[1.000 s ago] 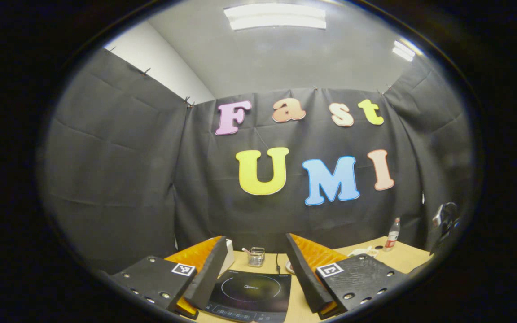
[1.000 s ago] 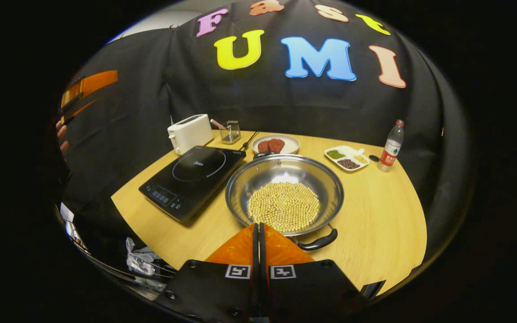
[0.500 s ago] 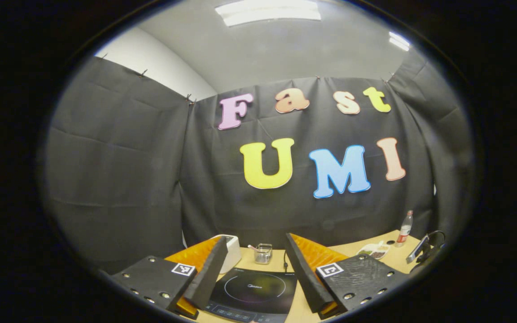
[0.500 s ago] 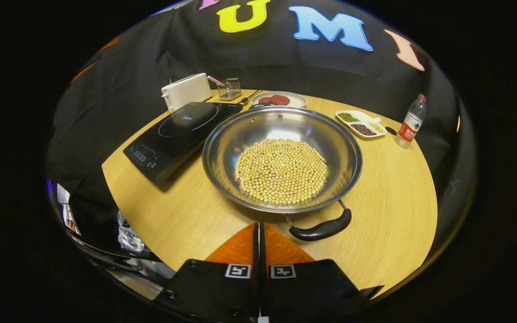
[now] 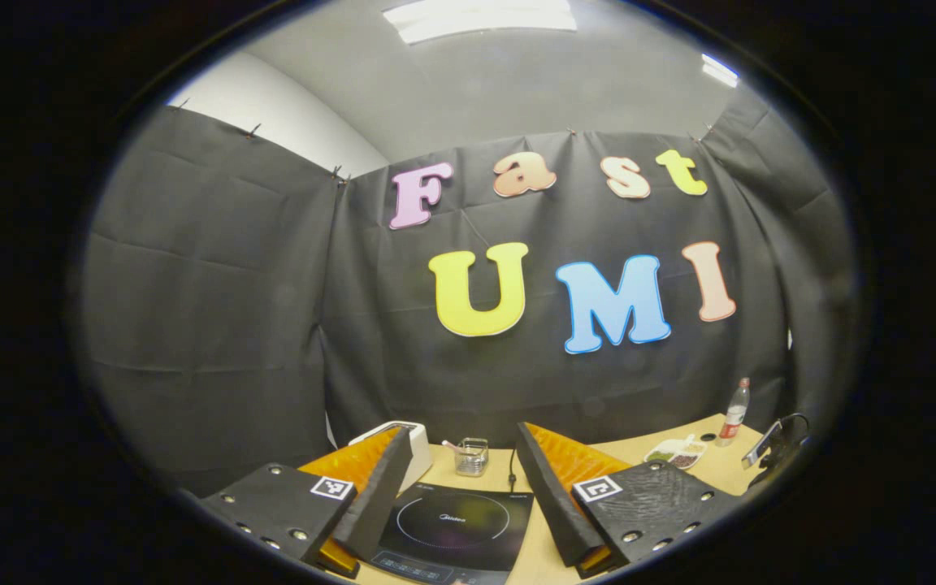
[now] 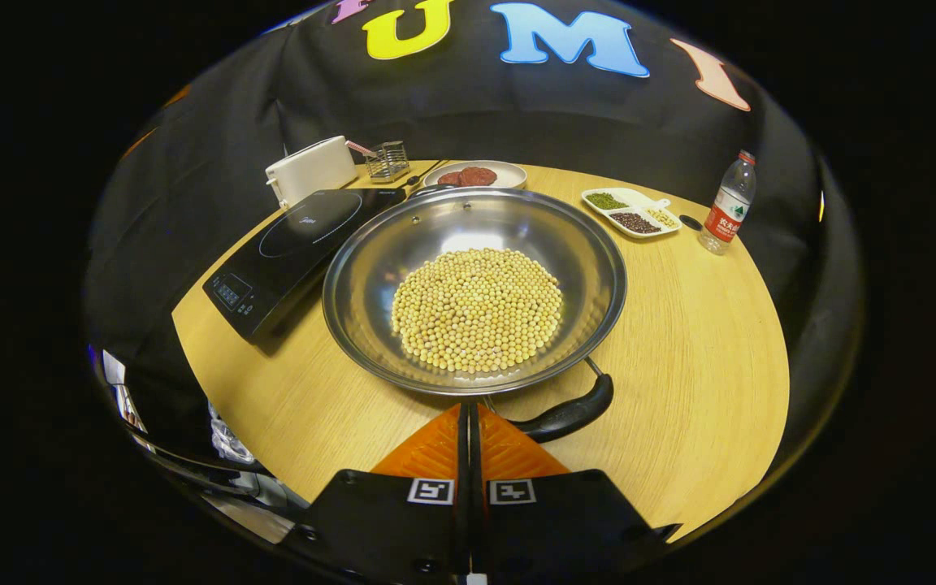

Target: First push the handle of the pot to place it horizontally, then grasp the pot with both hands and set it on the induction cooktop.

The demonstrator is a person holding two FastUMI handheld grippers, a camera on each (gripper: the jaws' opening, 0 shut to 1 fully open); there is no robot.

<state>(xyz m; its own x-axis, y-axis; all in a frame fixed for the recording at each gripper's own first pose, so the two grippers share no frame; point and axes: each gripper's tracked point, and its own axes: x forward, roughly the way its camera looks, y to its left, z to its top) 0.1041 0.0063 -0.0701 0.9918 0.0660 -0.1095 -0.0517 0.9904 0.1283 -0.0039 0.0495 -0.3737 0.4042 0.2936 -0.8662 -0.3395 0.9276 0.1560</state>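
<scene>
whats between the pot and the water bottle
In the right gripper view, a white divided dish of beans or grains lies between the pot and the water bottle.

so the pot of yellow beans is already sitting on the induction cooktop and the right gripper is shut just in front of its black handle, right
Not quite. In the right gripper view the pot of yellow beans sits on the table beside the induction cooktop, not on it. The rest holds: the right gripper is shut just in front of the black handle.
</scene>
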